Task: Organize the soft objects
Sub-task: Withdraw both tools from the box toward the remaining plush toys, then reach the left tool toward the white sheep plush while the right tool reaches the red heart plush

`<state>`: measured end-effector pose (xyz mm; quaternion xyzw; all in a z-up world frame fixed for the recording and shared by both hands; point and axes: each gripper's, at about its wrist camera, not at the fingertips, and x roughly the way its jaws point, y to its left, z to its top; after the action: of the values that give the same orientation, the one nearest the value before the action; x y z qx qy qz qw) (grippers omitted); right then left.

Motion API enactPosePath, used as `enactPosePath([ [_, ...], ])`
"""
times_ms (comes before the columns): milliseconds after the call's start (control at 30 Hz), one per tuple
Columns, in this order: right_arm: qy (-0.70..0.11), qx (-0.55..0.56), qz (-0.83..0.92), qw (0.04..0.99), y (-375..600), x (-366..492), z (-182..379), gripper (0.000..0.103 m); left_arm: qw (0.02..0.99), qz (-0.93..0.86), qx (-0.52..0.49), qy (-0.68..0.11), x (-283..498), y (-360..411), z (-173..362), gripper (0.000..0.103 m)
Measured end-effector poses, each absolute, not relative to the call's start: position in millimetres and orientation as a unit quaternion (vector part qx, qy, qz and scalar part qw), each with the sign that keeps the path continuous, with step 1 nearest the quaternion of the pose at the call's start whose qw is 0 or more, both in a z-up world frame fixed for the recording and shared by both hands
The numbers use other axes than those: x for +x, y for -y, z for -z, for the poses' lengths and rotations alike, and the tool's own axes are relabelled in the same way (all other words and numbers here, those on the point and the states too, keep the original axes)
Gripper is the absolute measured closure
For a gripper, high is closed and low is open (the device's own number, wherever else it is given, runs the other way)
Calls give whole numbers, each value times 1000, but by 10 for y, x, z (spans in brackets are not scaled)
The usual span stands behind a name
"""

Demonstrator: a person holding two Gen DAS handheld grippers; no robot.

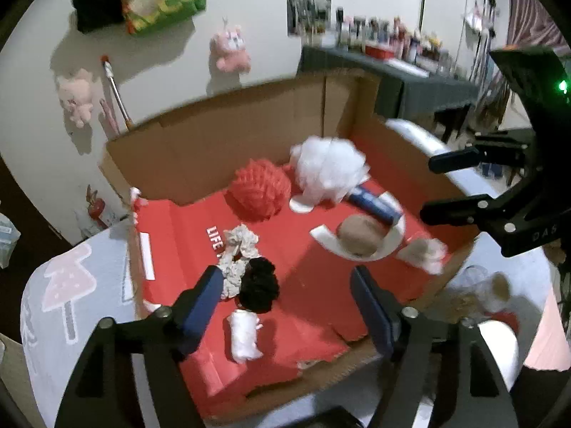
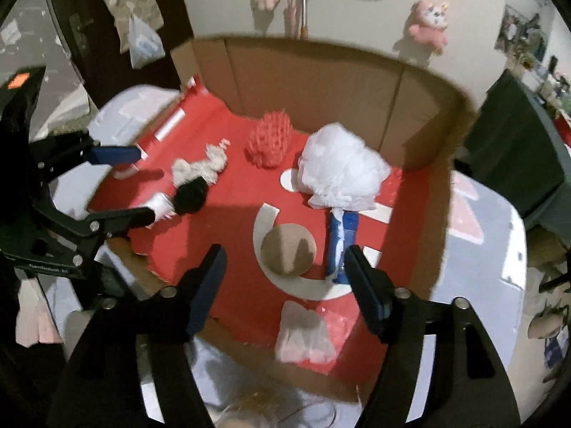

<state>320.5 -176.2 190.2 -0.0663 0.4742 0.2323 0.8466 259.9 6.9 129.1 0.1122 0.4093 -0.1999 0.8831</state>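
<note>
1. Hovering over the cardboard box (image 1: 221, 142), I have both tools above its red floor.
2. My left gripper (image 1: 282, 303) has its jaws spread wide with nothing between the pads; the black scrunchie (image 1: 258, 285) and cream scrunchie (image 1: 237, 246) lie on the floor below it.
3. A small white roll (image 1: 244, 337) lies just near of the black scrunchie.
4. My right gripper (image 2: 285, 285) is likewise parted and empty, above the brown round pad (image 2: 287, 249).
5. Right of that pad lies the blue tube (image 2: 340, 246), its far end touching the white mesh puff (image 2: 340, 174).
6. The red spiky ball (image 2: 269, 141) sits far, near the back wall.
7. A clear wrapped bundle (image 2: 303, 335) rests at the near edge.
</note>
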Motion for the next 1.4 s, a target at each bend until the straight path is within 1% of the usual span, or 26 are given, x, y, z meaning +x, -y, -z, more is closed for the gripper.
enactPosePath([
  [67,-457,-68,-227,857,1719,3075,-2016,30,893,200,99,-391,2433,-95,-1401,19],
  [200,-430,-59,-218,874,1818,2753,-2226,28,910,196,75,-357,2127,-145,-1569,13],
  [267,-417,-53,-209,883,1861,2580,-2303,26,920,191,66,-336,1961,-146,-1649,8],
  [400,-381,-53,-201,901,1911,2204,-2412,25,936,187,53,-294,1604,-165,-1772,1],
  [567,-334,-43,-194,921,1972,1695,-2492,21,953,174,46,-246,1144,-146,-1799,0],
  [633,-316,-40,-188,929,2000,1516,-2484,17,955,172,31,-241,1012,-159,-1773,0],
  [767,-287,-33,-166,943,2042,1127,-2349,17,961,164,16,-224,727,-167,-1660,0],
  [1000,-281,-25,-123,951,2046,737,-1890,17,963,142,-16,-229,467,-184,-1295,0],
  [1100,-306,-4,-122,944,2102,731,-1651,17,960,136,-23,-244,428,-170,-1098,0],
  [1200,-322,-5,-107,941,2160,753,-1459,17,951,141,-34,-271,450,-130,-904,0],
  [1400,-349,7,-103,931,2345,814,-1257,17,942,149,-30,-301,490,82,-679,0],
])
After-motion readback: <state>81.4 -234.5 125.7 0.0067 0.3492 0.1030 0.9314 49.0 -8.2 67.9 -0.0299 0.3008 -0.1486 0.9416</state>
